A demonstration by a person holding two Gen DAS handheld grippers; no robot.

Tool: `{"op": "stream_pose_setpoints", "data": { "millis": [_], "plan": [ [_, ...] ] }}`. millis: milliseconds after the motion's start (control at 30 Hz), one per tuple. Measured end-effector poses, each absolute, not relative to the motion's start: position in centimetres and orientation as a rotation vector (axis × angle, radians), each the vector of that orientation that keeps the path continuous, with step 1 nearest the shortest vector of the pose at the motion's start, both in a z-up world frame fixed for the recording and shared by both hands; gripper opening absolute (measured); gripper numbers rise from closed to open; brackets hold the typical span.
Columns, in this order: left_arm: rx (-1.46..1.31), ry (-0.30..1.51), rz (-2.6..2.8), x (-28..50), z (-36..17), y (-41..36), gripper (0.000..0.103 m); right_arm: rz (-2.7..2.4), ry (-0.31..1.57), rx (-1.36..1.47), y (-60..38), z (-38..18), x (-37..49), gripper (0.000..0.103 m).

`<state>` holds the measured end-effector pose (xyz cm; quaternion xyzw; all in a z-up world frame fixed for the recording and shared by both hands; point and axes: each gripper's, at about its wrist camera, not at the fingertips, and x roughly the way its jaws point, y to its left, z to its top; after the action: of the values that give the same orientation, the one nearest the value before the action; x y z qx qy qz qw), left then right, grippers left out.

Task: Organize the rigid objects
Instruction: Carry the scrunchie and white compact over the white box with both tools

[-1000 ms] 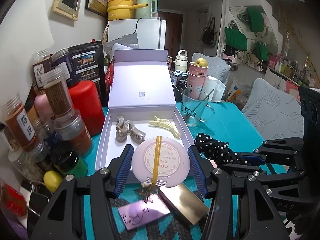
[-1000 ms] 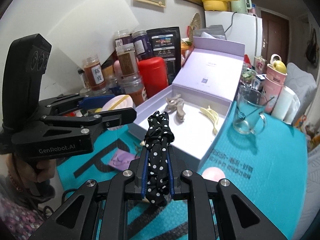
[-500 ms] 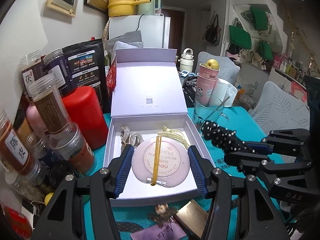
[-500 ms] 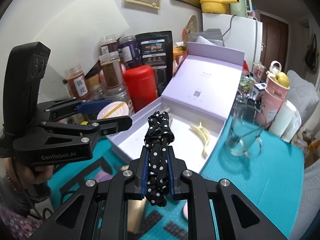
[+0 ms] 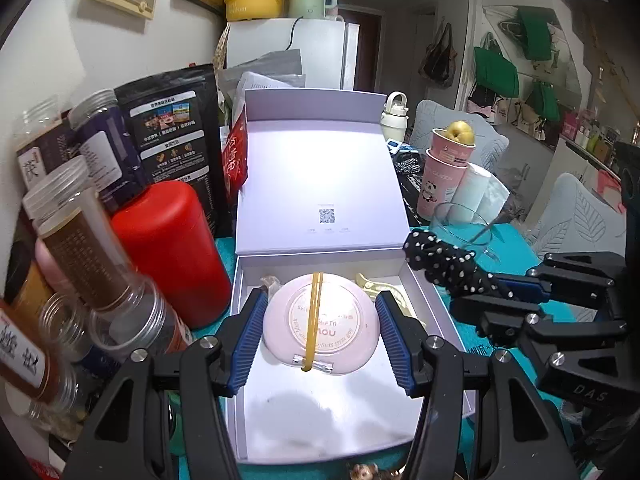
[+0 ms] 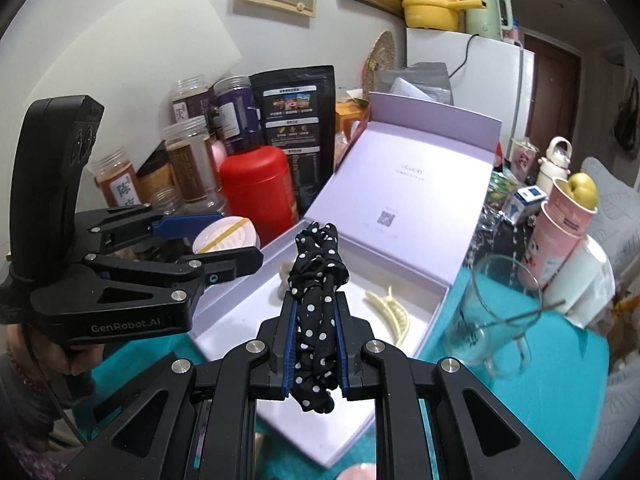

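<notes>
So at this point both hands were loaded and hanging over the open lilac box (image 5: pixel 320 432) on the teal tabletop (image 6: pixel 552 400). The left gripper (image 5: pixel 320 332) had its blue pads clamped on either side of a round pink compact (image 5: pixel 320 324) with a yellow band across it, holding it above the box floor, jaws only as wide as the compact itself. The right gripper (image 6: pixel 314 344) was squeezed nearly all the way closed on a black polka-dot hair tie (image 6: pixel 316 280), which stuck up and forward past the fingertips, over the near half of the box. Already lying inside were a cream hair claw (image 6: pixel 388 312) toward the right wall and a beige clip (image 6: pixel 286 276) farther back, mostly hidden. I'd call this the drop-off step: carrying is basically done, nothing released yet. Next move probably needs each gripper lowered toward a bare patch of the box floor, clear of those two clips, then the jaws let go. The glass mug (image 6: pixel 492 320) just beside the box on the right looked like the thing to avoid bumping.
</notes>
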<state>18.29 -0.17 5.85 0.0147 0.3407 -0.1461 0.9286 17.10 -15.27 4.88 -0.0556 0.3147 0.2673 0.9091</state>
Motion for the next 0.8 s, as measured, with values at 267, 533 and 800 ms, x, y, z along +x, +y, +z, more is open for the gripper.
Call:
{"op": "stream_pose_setpoints", "data": {
  "millis": [267, 533, 800],
  "plan": [
    [0.044, 0.731, -0.284, 21.4, 5.3, -0.7, 0.055, 0.566, 0.684, -0.121, -14.5, 3.9, 20.6, 0.016],
    [0.095, 0.778, -0.275, 23.9, 3.7, -2.1, 0.055, 0.540, 0.749, -0.122, -14.8, 1.6, 23.6, 0.016],
    [0.097, 0.852, -0.307, 26.0, 1.9, -3.1, 0.055, 0.512, 0.802, -0.112, -15.4, -0.1, 25.2, 0.016]
  ]
}}
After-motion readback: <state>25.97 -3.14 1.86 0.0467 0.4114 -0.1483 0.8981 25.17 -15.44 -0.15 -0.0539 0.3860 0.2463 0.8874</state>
